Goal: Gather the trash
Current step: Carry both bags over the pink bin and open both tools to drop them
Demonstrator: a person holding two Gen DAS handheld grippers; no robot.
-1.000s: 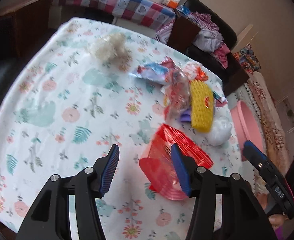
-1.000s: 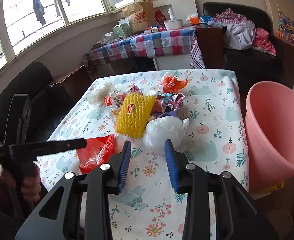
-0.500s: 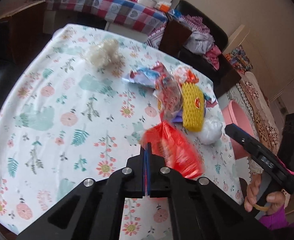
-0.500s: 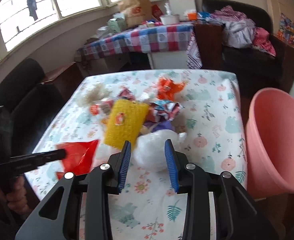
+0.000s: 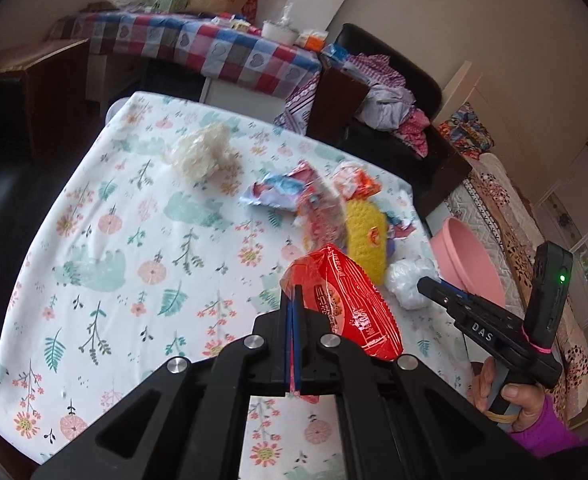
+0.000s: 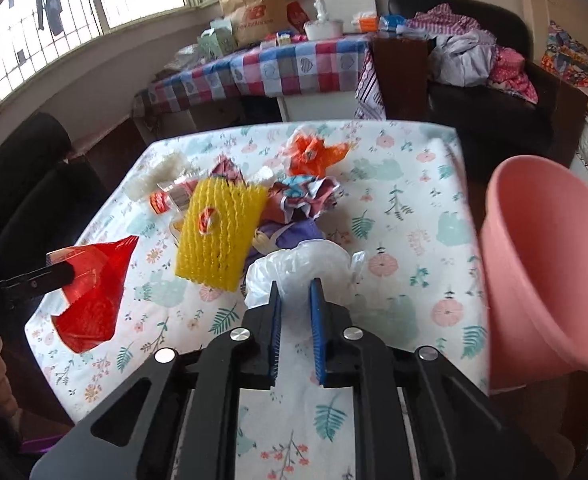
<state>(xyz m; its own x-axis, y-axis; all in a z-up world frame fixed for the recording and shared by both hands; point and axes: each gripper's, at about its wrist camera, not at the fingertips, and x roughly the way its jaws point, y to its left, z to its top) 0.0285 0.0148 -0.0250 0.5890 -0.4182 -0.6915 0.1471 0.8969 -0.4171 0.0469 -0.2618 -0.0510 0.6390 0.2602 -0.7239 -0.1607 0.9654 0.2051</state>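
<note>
Leftmost, my left gripper (image 5: 293, 312) pinches a red wrapper (image 6: 90, 288) aloft over the floral table (image 6: 414, 216); centre, my right gripper (image 6: 296, 308), fingers narrowly apart, straddles a white plastic bag (image 6: 302, 264) beside the yellow foam net (image 6: 218, 232); right, the pink bin (image 6: 546, 280).

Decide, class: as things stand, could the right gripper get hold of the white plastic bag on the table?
Probably yes. The right gripper is open, with the white plastic bag already between its fingers. Nothing lies between them; the yellow net sits to one side.
</note>
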